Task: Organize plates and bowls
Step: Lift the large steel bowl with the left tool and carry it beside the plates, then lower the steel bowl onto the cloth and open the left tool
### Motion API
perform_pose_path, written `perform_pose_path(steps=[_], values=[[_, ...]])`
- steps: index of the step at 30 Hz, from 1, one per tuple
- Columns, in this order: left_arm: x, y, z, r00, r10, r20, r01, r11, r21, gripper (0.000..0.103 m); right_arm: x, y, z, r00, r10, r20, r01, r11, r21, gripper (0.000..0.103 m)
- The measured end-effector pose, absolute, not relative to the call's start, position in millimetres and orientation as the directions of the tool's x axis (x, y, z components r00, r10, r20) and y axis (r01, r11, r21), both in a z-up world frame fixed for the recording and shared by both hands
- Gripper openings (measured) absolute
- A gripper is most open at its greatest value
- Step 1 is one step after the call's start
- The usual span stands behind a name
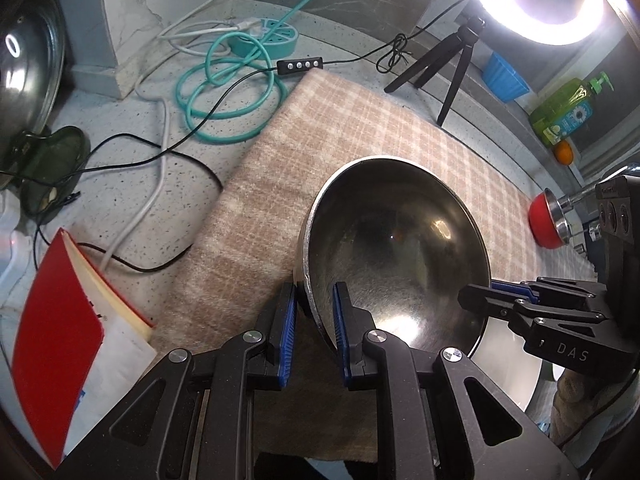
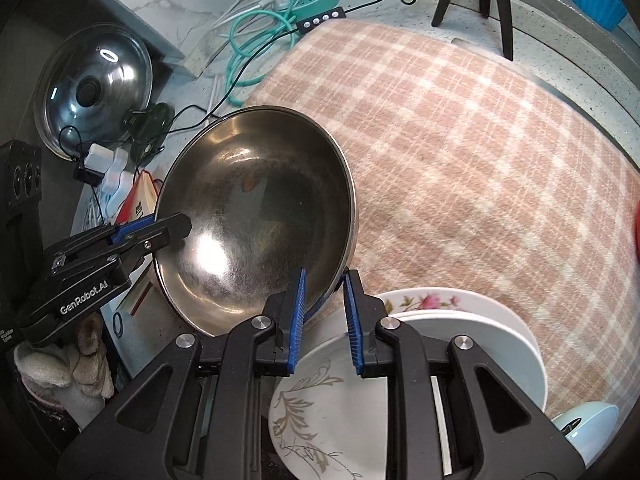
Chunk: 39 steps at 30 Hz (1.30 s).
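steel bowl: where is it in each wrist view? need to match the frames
Left wrist: steel bowl right of centre, near rim between the left tongs.
Right wrist: steel bowl left of centre, right rim between the right tongs.
Shared landmark: plaid cloth beneath; teal cable coil beyond.

The steel bowl (image 2: 256,216) hides part of the red book (image 2: 140,200) behind it. A red object (image 2: 637,232) is cut off by the right wrist view's edge, too little showing to identify. The plaid cloth (image 2: 460,160) looks blurred.
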State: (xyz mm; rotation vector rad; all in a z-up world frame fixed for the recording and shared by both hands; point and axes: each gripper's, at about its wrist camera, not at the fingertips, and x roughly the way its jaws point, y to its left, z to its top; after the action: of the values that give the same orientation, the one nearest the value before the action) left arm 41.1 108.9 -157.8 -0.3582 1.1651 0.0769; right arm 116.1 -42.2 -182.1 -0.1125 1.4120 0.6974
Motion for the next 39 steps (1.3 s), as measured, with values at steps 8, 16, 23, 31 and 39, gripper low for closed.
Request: perform_pose_path(steps=[8, 16, 23, 31, 39], values=[[38.9, 114.7, -163.3, 0.374, -0.126, -0.919, -0.245, 0.942, -0.229, 0.015, 107.7, -38.4, -186.9, -0.024, 0.378, -0.925, -0.505, 0.794, 0.338, 0.021], [41.0, 111.9, -166.1, 0.357, -0.108, -0.928, -0.223, 0.955, -0.197, 0.015, 106.1, -39.3, -185.8, -0.025, 0.385, -0.923, -0.506, 0.791, 0.344, 0.024], [43.3, 108.6, -165.9, 0.35, -0.096, -0.932, -0.202, 0.964, -0.175, 0.017, 104.5, -41.8, -174.8, 0.042, 0.378, -0.925, -0.522, 0.798, 0.302, 0.036], [50.5, 104.5, -154.7, 0.375, -0.061, -0.925, -0.174, 0.975, -0.135, 0.023, 108.6, -57.6, -147.9, 0.138, 0.397, -0.907, -0.509, 0.814, 0.279, 0.046], [61.0, 100.4, -140.2, 0.411, -0.037, -0.911, -0.159, 0.981, -0.111, 0.023, 109.3, -92.5, -120.6, 0.252, 0.414, -0.875, -0.442, 0.853, 0.277, 0.046]])
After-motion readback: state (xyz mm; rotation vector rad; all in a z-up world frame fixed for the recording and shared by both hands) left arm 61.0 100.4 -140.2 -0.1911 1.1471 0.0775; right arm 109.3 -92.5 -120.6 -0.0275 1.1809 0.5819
